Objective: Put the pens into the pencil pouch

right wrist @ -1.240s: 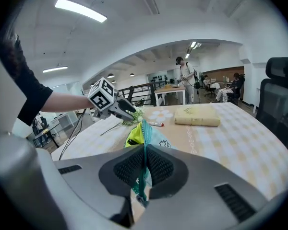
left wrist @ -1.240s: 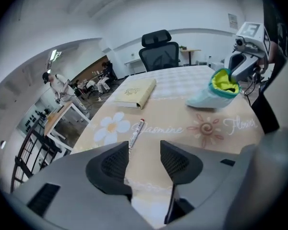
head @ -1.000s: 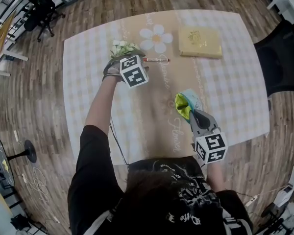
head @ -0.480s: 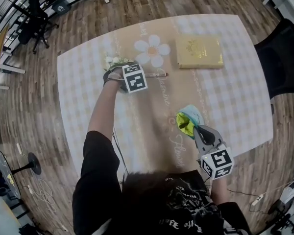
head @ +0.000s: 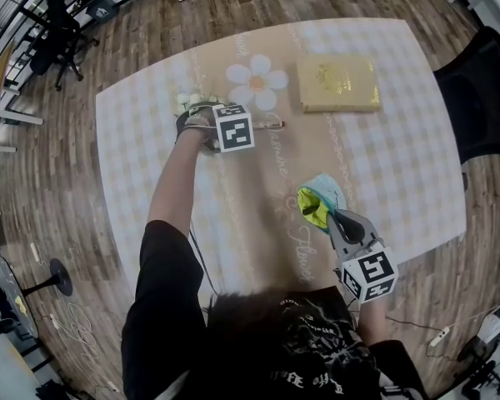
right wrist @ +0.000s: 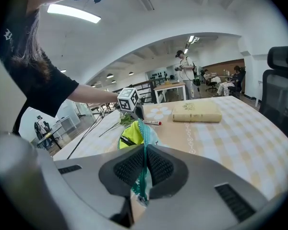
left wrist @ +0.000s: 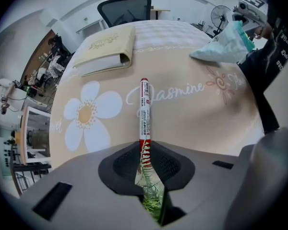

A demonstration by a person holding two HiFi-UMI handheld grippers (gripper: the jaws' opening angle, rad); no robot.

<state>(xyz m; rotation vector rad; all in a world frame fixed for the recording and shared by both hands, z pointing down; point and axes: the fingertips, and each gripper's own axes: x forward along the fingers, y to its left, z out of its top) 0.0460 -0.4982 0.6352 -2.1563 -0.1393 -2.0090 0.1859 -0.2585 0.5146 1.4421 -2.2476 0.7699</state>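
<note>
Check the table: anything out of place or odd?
Yes: a leafy sprig sits between the left tongs, which have just been closing on the pen at its red end. It may get picked up too.

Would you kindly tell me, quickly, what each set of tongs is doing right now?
Left tongs: just been closing, now gripping the pen by its red end.
Right tongs: closed on the pencil pouch at its zipper edge.

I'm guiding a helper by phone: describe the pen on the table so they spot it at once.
On the table, follow the tan runner to its white daisy print. Beside the daisy lies the pen: a slim white barrel with red ends, unlike the thick cream book or the flower sprig nearby.
</note>
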